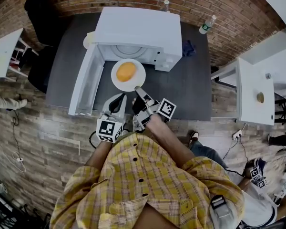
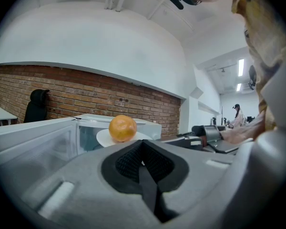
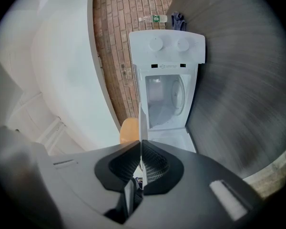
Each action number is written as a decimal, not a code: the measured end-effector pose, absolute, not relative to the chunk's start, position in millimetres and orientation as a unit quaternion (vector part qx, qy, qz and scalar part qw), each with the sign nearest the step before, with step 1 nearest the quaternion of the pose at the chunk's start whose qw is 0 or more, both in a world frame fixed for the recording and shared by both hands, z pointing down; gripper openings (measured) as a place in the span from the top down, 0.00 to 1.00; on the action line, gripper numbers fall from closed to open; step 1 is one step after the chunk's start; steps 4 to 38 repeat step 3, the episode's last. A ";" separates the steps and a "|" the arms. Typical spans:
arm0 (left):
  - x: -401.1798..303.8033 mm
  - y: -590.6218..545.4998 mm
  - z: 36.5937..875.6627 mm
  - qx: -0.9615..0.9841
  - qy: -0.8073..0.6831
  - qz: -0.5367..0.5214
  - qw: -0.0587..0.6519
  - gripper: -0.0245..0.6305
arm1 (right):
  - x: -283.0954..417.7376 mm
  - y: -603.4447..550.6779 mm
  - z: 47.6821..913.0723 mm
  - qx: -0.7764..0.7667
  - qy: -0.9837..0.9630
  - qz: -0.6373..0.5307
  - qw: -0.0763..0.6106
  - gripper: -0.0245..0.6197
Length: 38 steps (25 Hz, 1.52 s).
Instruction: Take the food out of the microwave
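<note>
your right gripper [image 1: 139,90] is clamping the near rim of the white plate [image 1: 117,81], its jaws closed on the thin edge. the plate is showing out in front of the open microwave [image 1: 133,30], over the dark table [image 1: 195,85], with the round orange food [image 1: 126,71] lying at its centre. your left gripper [image 1: 119,99] is hanging just left of the right one, close to the plate's near edge, with its jaws pressed together on nothing. the microwave door [image 1: 86,85] is standing swung out to the plate's left.
</note>
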<state>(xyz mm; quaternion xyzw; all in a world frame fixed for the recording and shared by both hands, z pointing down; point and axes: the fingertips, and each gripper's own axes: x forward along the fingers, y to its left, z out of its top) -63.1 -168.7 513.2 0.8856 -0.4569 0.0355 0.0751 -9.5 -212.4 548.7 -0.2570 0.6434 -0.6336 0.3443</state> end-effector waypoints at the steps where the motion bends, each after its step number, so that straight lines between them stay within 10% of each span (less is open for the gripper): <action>1: -62.8 -168.4 513.3 0.886 -0.457 0.036 0.075 0.96 | -9.2 -212.1 548.6 -0.257 0.644 -0.633 0.344 0.94; 38: -62.2 -167.9 513.5 0.886 -0.457 0.037 0.075 0.96 | -8.6 -211.5 547.9 -0.256 0.646 -0.632 0.344 0.94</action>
